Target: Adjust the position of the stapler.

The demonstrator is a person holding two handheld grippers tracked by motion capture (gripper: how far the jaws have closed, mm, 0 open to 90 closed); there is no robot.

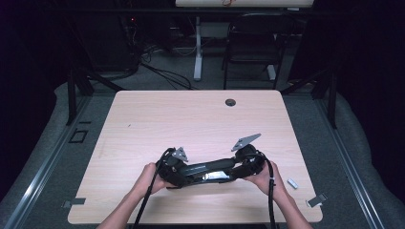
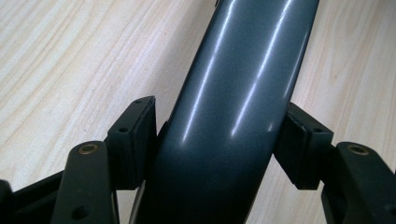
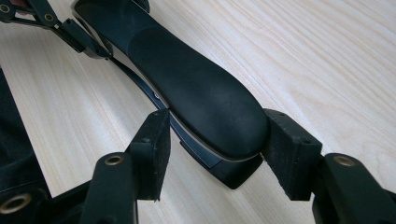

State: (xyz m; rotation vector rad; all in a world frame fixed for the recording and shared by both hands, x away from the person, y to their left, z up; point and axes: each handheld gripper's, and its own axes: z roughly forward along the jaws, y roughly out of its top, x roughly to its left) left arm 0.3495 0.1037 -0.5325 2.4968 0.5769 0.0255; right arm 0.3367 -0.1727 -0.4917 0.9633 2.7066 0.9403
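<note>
A long black stapler (image 1: 210, 168) lies across the near middle of the wooden table (image 1: 191, 119), with one gripper at each end. My left gripper (image 1: 187, 171) straddles its glossy dark grey body (image 2: 229, 116); the right pad (image 2: 299, 144) lies against it, while a thin dark gap shows at the left pad (image 2: 137, 140). My right gripper (image 1: 235, 169) is shut on the other end, with its pads against both sides of the matte black top (image 3: 196, 88) and the metal base under it. In the right gripper view my left gripper's jaws show at the top left.
A small white piece (image 1: 292, 183) and a grey piece (image 1: 316, 200) lie near the table's front right corner, another grey piece (image 1: 74, 202) by the front left. A cable hole (image 1: 230, 102) sits at the far edge. A chair (image 1: 253, 43) stands beyond.
</note>
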